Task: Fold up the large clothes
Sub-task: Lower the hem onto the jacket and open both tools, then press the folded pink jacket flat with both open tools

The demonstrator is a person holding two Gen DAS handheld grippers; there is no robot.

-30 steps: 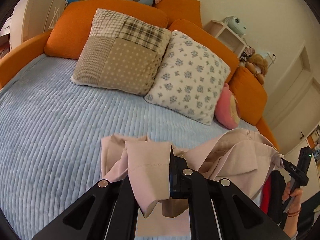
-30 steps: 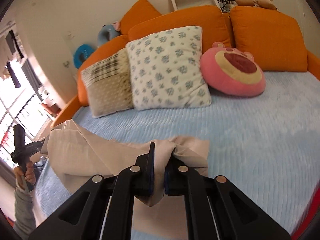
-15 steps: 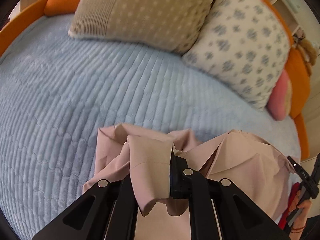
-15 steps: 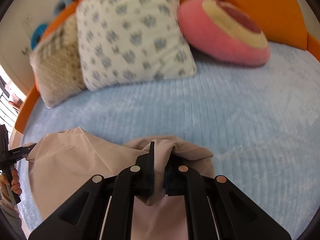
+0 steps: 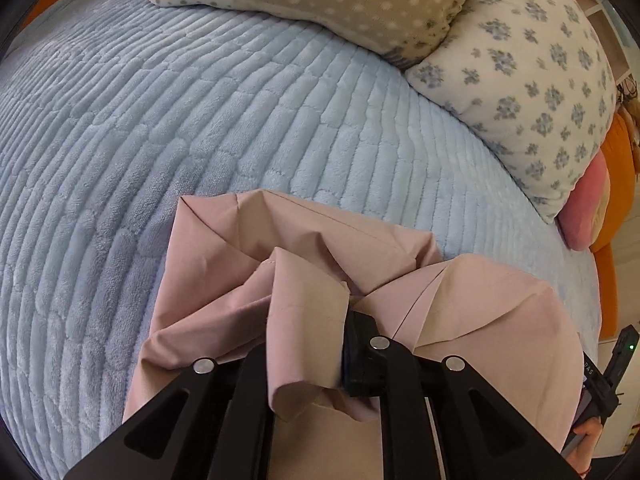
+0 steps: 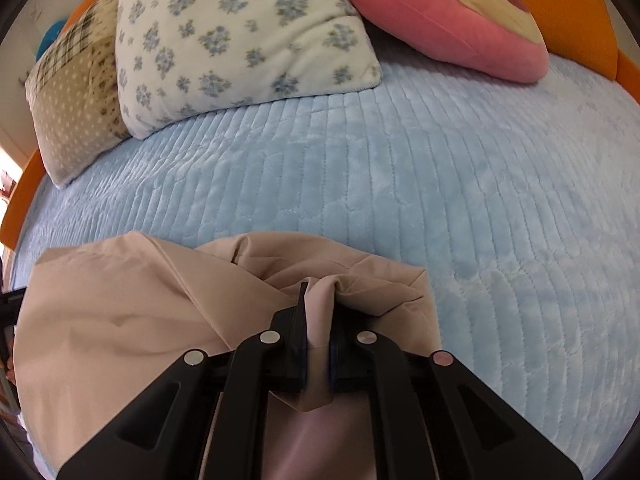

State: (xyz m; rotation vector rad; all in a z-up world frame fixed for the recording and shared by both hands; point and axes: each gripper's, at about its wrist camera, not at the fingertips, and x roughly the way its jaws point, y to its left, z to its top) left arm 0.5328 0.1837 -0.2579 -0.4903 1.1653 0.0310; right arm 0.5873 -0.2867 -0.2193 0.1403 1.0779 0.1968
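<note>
Pale pink fabric, the garment (image 5: 288, 272), lies bunched on the ribbed blue bedspread (image 5: 160, 128) at the 6 o'clock edge of both views. The left hand-held gripper (image 5: 310, 340) pinches a folded flap of it; the right hand-held gripper (image 6: 318, 344) is clamped narrowly on another pleat. A floral pillow (image 6: 240, 36) sits at 11 o'clock, a pink cushion (image 6: 444, 16) at 1 o'clock.

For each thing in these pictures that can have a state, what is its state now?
left gripper: shut on the pink garment
right gripper: shut on the pink garment
pink garment: bunched, held at two points over the blue bedspread
blue bedspread: spread flat
floral pillow: lying on the bedspread
</note>
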